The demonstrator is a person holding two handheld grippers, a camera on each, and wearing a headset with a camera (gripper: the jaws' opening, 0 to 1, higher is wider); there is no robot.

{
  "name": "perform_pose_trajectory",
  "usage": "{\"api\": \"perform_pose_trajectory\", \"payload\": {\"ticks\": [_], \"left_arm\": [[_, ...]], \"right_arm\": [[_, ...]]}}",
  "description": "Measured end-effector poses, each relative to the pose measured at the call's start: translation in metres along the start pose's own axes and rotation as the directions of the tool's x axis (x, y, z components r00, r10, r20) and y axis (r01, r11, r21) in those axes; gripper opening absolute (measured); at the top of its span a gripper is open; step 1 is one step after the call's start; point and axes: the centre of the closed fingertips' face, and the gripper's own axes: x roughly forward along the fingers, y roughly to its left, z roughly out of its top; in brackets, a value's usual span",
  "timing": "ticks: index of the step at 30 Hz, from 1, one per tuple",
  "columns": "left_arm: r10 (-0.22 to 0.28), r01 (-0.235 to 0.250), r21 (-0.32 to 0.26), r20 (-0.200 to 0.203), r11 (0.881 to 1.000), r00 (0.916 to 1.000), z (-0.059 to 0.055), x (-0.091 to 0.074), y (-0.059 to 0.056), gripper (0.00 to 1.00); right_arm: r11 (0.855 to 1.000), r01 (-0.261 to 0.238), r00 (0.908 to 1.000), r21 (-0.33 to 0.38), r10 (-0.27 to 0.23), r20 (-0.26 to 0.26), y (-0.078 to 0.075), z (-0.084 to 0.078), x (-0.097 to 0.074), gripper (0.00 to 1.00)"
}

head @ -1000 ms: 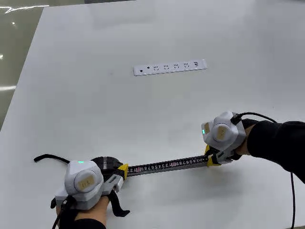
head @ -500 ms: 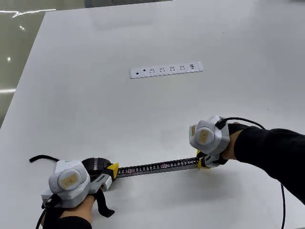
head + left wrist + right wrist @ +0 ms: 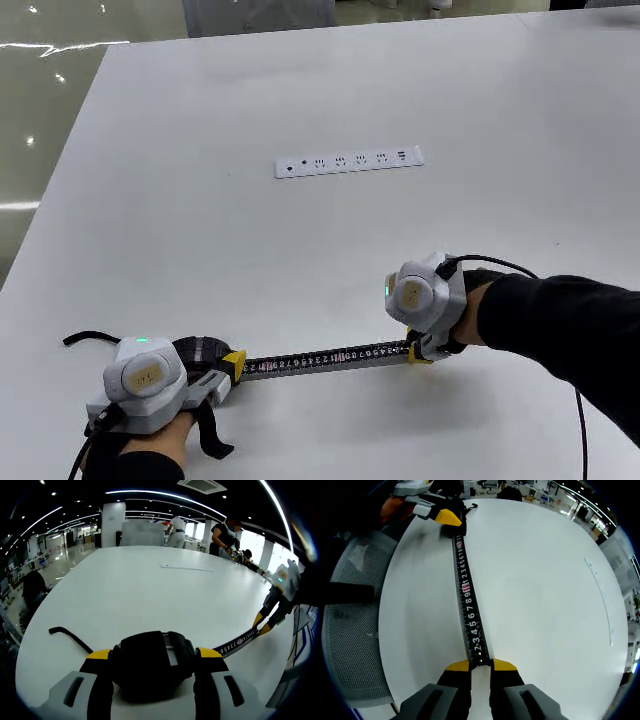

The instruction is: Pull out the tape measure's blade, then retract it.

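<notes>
White bench (image 3: 300,90) is stretching wide around us, with a power strip (image 3: 348,160) lying well away on its far side and people (image 3: 222,532) standing beyond the far edge in the left gripper view. We are clamping the tape measure (image 3: 150,672) between the left tongs (image 3: 153,653), which are squeezing its dark body from both sides near our edge of the bench. Its black strap (image 3: 90,337) is trailing off to the side. The right tongs (image 3: 481,666) are pinching the tip of the blade (image 3: 467,595), which is running flat along the bench between the two tools with its numbers facing up.

We are judging the blade to be partly drawn, though we cannot say whether it is on its way out or back. Either way, we are aiming to move the right tongs straight along the blade's own line and low over the surface, so the strip is not twisting or buckling. The left tongs are needing a firm grip so the body is not sliding. On the return, we are wanting to feed the tip back slowly rather than letting it snap home.
</notes>
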Motion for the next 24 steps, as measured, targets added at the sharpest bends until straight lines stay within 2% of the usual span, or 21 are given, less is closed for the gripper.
{"api": "perform_pose_trajectory", "payload": {"ticks": [4, 7, 14, 19, 24], "left_arm": [[0.009, -0.009, 0.017, -0.009, 1.0, 0.9999, 0.0002, 0.0005, -0.0011, 0.59], [0.006, -0.006, 0.021, -0.006, 1.0, 1.0, 0.0, 0.0009, 0.0005, 0.6], [-0.01, 0.01, 0.01, -0.014, 1.0, 0.9999, -0.0005, 0.0012, 0.0011, 0.59], [-0.012, 0.012, 0.008, -0.018, 1.0, 0.9998, -0.0007, 0.0012, 0.0014, 0.59], [-0.011, 0.011, 0.007, -0.018, 1.0, 0.9998, -0.0007, 0.0017, 0.0014, 0.59]], "right_arm": [[0.996, -0.013, 0.9997, -0.089, 0.011, -0.02, -0.0001, 0.0016, 0.0007, 0.09], [0.999, -0.012, 0.9995, -0.038, 0.01, -0.029, -0.001, 0.0026, 0.0009, 0.09], [0.998, -0.002, 0.9989, -0.057, -0.001, -0.048, 0.0016, 0.0044, 0.0018, 0.09], [1.0, 0.001, 0.9993, -0.026, -0.002, -0.037, 0.0004, 0.0058, 0.0021, 0.09], [0.998, 0.005, 0.999, -0.057, -0.007, -0.043, 0.0015, 0.0087, 0.0022, 0.09]]}}
